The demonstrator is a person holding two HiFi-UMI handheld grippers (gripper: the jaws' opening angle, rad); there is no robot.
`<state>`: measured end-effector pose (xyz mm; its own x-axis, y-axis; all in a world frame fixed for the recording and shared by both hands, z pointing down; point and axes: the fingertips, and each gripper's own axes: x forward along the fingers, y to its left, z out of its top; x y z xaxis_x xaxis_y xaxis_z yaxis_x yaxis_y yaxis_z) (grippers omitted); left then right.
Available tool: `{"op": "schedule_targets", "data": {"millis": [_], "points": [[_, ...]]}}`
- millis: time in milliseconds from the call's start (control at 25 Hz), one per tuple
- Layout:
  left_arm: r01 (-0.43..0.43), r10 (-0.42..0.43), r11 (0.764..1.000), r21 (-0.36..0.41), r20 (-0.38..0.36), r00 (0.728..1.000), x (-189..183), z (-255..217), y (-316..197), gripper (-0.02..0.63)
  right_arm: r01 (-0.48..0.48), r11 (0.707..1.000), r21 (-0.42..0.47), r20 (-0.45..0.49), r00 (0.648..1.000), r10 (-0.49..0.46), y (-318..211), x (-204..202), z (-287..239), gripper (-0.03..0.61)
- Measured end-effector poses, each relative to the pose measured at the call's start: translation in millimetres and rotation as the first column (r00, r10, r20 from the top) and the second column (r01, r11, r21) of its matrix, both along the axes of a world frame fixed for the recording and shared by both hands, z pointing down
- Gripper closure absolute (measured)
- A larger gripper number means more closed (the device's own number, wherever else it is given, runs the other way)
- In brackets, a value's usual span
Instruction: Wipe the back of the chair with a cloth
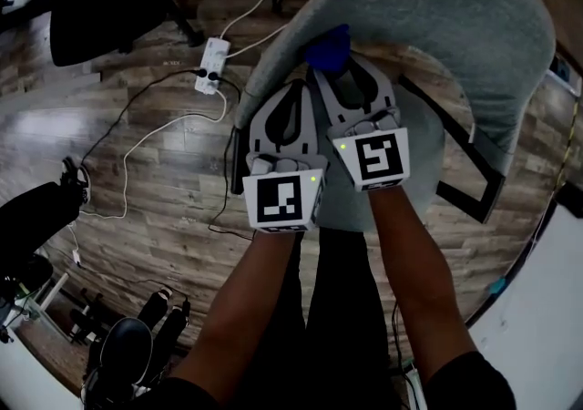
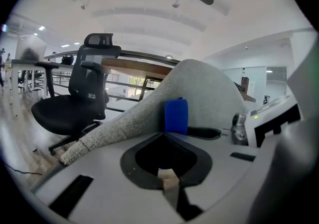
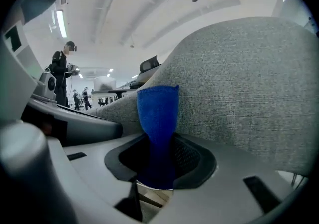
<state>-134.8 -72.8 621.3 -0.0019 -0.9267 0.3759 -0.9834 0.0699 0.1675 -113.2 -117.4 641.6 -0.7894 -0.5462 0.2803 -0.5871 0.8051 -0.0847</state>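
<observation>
You are clamping the blue cloth (image 3: pixel 157 111) in your right hand-held gripper (image 3: pixel 155 141) against the grey chair back (image 3: pixel 239 83), left hand-held gripper (image 2: pixel 167 137) riding closed and empty alongside, so be pressing firmly, sweeping along its curve.

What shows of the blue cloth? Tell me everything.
The blue cloth is a small, deep-blue piece of finely woven fabric, folded into a narrow upright strip. Its lower part is clamped in the shut jaws of the right gripper. Its rounded upper end sticks out past them and seems to press against the inner face of the grey fabric chair back. Nothing else touches it.
</observation>
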Motion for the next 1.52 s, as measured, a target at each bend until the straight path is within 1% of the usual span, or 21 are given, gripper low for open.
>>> {"op": "schedule_targets", "data": {"millis": [80,360,440,680,920,1040,1160,1360,1520], "points": [[0.007,-0.007,1.0,-0.005,0.008,1.0,-3,2,-2,0.611,0.001,1.0,0.0,0.005,1.0,-0.001,-3,-2,1,0.443],[-0.035,0.035,0.999,-0.014,-0.002,0.999,12,9,-11,0.611,-0.039,0.999,0.018,0.032,0.999,0.038,-17,5,3,0.443],[-0.054,0.054,0.998,-0.014,0.011,0.998,16,11,-16,0.611,-0.078,0.997,0.015,0.04,0.996,0.077,-25,13,5,0.443],[-0.096,0.096,0.995,-0.023,-0.005,0.995,33,10,-31,0.611,-0.187,0.982,-0.009,0.051,0.981,0.187,-43,43,8,0.443],[-0.162,0.162,0.987,-0.015,0.005,0.987,48,12,-52,0.611,-0.254,0.967,-0.015,0.061,0.965,0.255,-57,67,9,0.443],[-0.206,0.206,0.978,-0.002,0.035,0.978,57,13,-62,0.611,-0.27,0.963,-0.029,0.022,0.963,0.27,-59,88,18,0.443],[-0.229,0.229,0.973,-0.003,0.051,0.972,65,12,-69,0.611,-0.308,0.951,-0.015,0.02,0.951,0.308,-66,107,19,0.443],[-0.293,0.292,0.956,0.01,0.068,0.954,83,14,-81,0.611,-0.375,0.927,-0.007,0.021,0.927,0.375,-72,130,21,0.443],[-0.32,0.319,0.948,-0.001,0.059,0.946,100,18,-85,0.611,-0.426,0.905,-0.011,-0.005,0.905,0.426,-72,155,25,0.443]]}}
